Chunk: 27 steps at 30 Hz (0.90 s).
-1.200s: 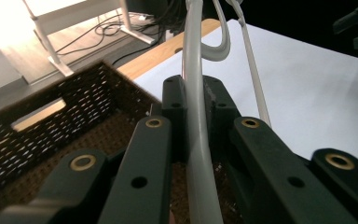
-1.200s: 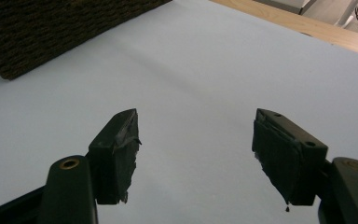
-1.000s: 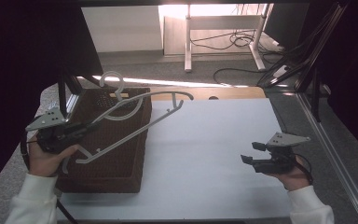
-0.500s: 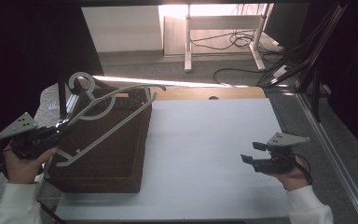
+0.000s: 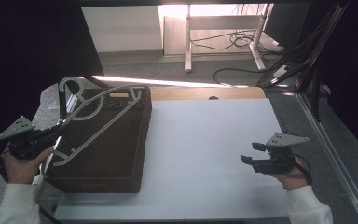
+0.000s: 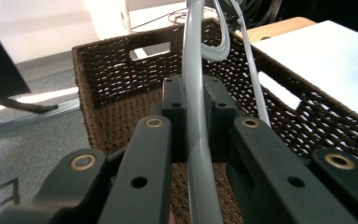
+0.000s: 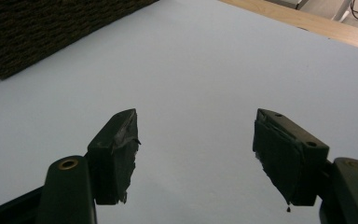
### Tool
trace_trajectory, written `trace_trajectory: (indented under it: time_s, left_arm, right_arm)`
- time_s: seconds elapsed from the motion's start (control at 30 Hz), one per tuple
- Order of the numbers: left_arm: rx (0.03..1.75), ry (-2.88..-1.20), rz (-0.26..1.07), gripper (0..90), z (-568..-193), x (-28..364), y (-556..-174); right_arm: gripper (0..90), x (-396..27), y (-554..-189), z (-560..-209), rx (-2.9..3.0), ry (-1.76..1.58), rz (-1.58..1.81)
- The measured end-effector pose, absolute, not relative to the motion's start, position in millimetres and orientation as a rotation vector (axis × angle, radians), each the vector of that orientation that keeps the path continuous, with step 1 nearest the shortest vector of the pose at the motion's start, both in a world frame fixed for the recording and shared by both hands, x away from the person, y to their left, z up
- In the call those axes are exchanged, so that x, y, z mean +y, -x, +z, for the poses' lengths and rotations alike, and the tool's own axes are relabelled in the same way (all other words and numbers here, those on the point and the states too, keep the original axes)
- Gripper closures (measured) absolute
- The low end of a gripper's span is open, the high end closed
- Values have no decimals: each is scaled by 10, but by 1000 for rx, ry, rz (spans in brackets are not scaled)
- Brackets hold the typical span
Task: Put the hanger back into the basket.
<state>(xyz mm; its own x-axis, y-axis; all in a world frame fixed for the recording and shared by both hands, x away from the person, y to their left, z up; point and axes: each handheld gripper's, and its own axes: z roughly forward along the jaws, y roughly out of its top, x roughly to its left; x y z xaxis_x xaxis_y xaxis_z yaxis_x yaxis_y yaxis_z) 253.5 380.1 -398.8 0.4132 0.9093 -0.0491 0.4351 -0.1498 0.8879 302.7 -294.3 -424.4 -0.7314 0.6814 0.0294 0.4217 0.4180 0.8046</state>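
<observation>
A grey plastic clothes hanger (image 5: 100,116) lies tilted over the brown woven basket (image 5: 121,154), its hook (image 5: 70,86) toward the far left corner. My left gripper (image 5: 51,133) at the basket's left side is shut on the hanger's bar. In the left gripper view the grey hanger (image 6: 196,116) runs straight up between the closed pads of the left gripper (image 6: 193,98), above the basket (image 6: 112,79). My right gripper (image 5: 249,153) hovers low over the white table top (image 5: 205,140) at the right, open, with nothing between its jaws. In its own view the right gripper (image 7: 196,140) spreads wide over bare white surface.
The basket's corner (image 7: 32,32) shows at the upper left of the right gripper view. A wooden strip (image 5: 205,92) borders the far table edge. Beyond it are floor, a desk frame (image 5: 189,42) and cables (image 5: 242,39). A metal rail (image 5: 326,140) runs along the right.
My left hand has carried the hanger leftward and lower, so the hook went from above the basket's middle to its far left corner. The right gripper stayed still.
</observation>
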Motion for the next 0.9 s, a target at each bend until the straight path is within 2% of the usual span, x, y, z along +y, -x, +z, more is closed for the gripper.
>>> trace_trajectory:
  time_s: [0.9]
  left_arm:
    - [1260, -1794, 675, 817, -4202, 3723, -2708]
  right_arm:
    - [310, -2957, -3043, -4268, 2382, -958, 1208]
